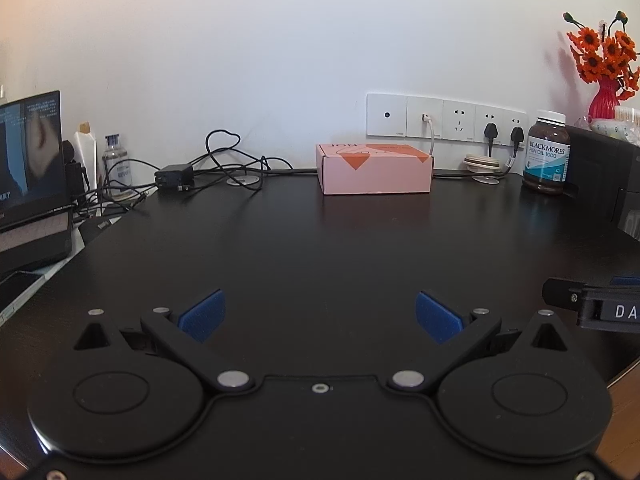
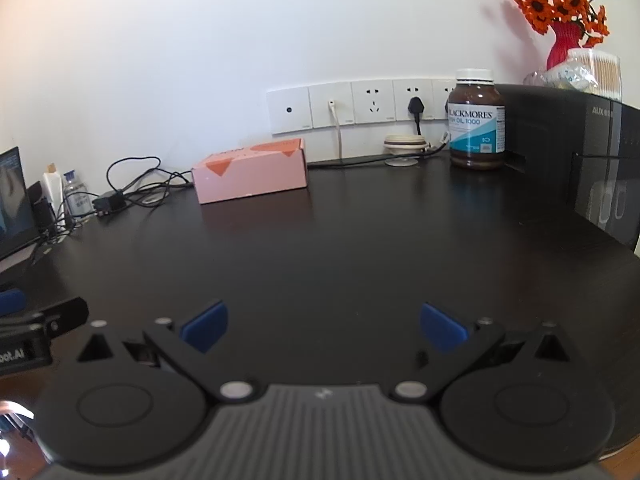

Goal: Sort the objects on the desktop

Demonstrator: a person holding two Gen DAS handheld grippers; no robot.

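Dark tabletop (image 1: 320, 240) stretches bare ahead of both tongs, so the sorting looks barely begun. Left tongs (image 1: 320, 316) and right tongs (image 2: 324, 326) hover low side by side, level, both spread wide and holding nothing. Well beyond, by the wall, a pink box (image 1: 374, 168) and a brown pill bottle (image 2: 476, 120) wait untouched, well apart.

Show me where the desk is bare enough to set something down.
The wide dark desk between both open tools and the pink box is bare. So is the stretch from the box to the fish oil bottle. The back left is crowded with cables and a laptop.
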